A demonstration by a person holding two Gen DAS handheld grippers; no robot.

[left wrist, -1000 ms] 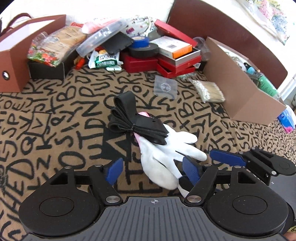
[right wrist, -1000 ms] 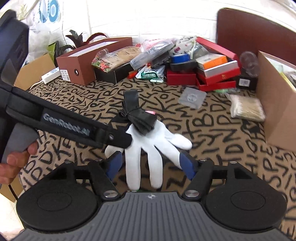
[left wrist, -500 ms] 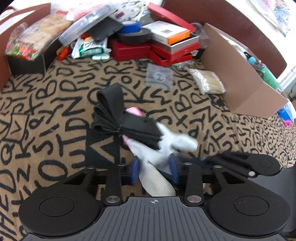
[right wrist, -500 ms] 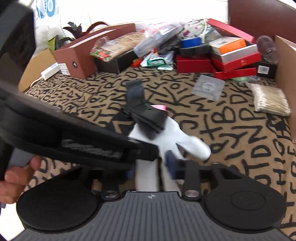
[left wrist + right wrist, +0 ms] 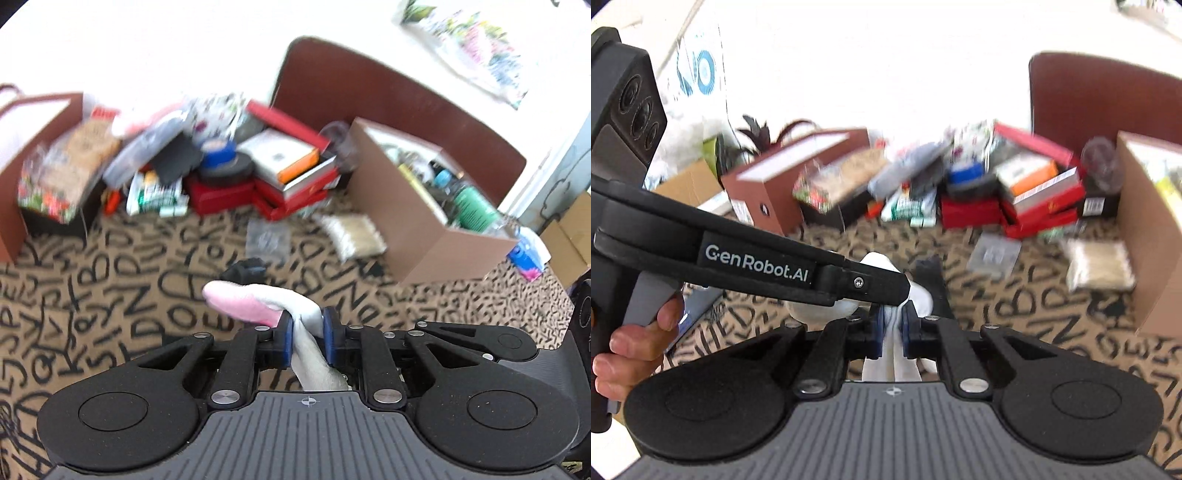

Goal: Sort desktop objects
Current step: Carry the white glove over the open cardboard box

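The glove [image 5: 306,321] is white cloth with a pink cuff that folds over to the left, just ahead of the left gripper [image 5: 307,338], whose blue pads are closed tight on it. The right gripper [image 5: 891,328] also pinches white glove fabric [image 5: 892,354] between nearly closed pads, with the left tool's arm crossing in front. That arm carries the writing "GenRobot.AI" [image 5: 757,263]. Ahead of both grippers the worktop [image 5: 110,295] wears a tan cover printed with black letters. A black thing [image 5: 245,271] lies just beyond the glove, too blurred to identify. Farther ahead, the piled red boxes [image 5: 291,192] are smeared, and their labels are unreadable.
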